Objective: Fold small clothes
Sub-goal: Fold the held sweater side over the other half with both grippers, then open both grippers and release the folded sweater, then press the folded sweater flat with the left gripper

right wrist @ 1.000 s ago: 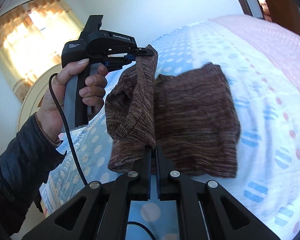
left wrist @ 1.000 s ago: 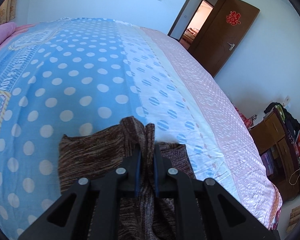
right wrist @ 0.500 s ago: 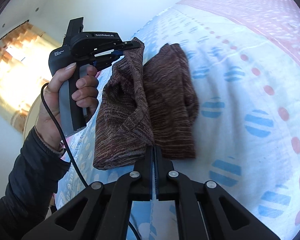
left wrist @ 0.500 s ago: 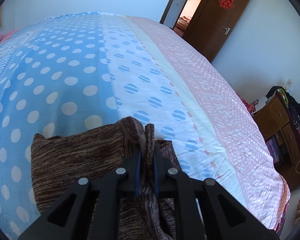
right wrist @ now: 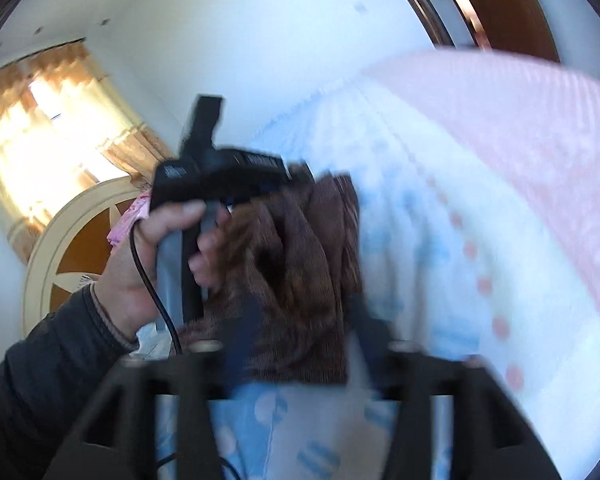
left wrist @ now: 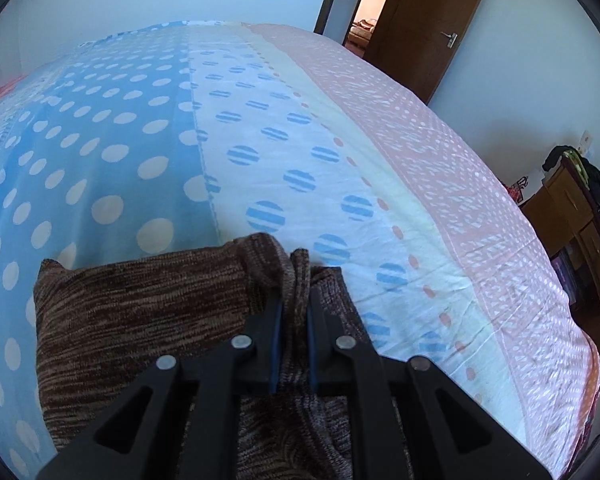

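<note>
Brown knit garment (left wrist: 140, 312) lies on the bed (left wrist: 260, 152), at about 7 o'clock in the left wrist view, over the blue polka-dot part of the cover. Left hand-held gripper (left wrist: 292, 300): jaws nearly together, pinching a raised ridge of the knit between the pads; fabric bunches up just ahead of the tips.

Right wrist view is motion-blurred. Right hand-held gripper (right wrist: 300, 320): jaws opening, fingers standing well apart, the garment's near edge between them but not pressed by either pad as far as the blur allows. At 10 o'clock in that view, the person's hand (right wrist: 148, 264) grips the left tool's handle; dark sleeve (right wrist: 40, 360) below.
</note>
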